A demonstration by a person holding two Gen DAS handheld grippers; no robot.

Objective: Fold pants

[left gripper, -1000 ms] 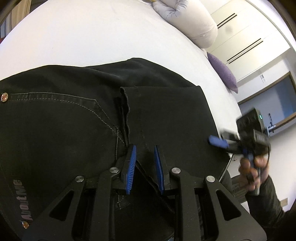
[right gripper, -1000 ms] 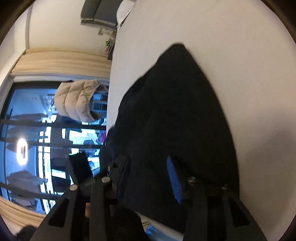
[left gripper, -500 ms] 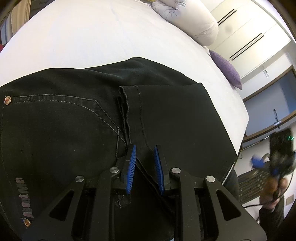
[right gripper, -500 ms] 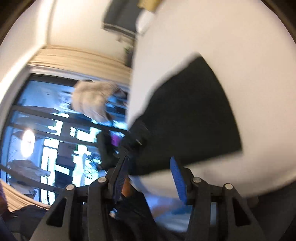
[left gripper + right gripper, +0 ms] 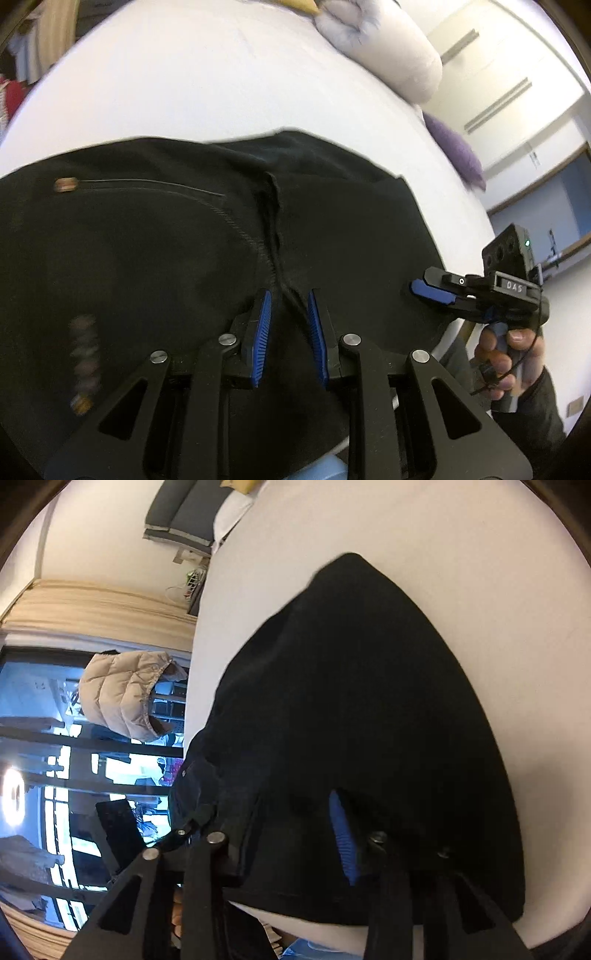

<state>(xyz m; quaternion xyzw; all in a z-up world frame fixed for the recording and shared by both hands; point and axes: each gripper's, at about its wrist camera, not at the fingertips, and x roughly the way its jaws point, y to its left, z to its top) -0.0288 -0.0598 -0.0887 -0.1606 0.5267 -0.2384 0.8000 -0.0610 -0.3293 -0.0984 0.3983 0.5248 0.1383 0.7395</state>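
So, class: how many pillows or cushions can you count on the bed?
2: a white pillow at the bed's far right edge, a purple cushion just beyond it. Others may be hidden.

Pants (image 5: pixel 155 280): one pair, black, on the bed (image 5: pixel 192 85). Claws: two, left claw (image 5: pixel 288 332) and right claw (image 5: pixel 432 290). Hand (image 5: pixel 513 354): one. Pillows: one white (image 5: pixel 391 48), one purple (image 5: pixel 456 147), at the bed's far edge. Puffer jacket (image 5: pixel 125 694): one. Rivets on pants (image 5: pixel 65 184): two seen.

Black pants (image 5: pixel 351 709) lie folded on a white bed (image 5: pixel 498 572). The right gripper (image 5: pixel 291 834) reaches over their near edge, jaws closing.
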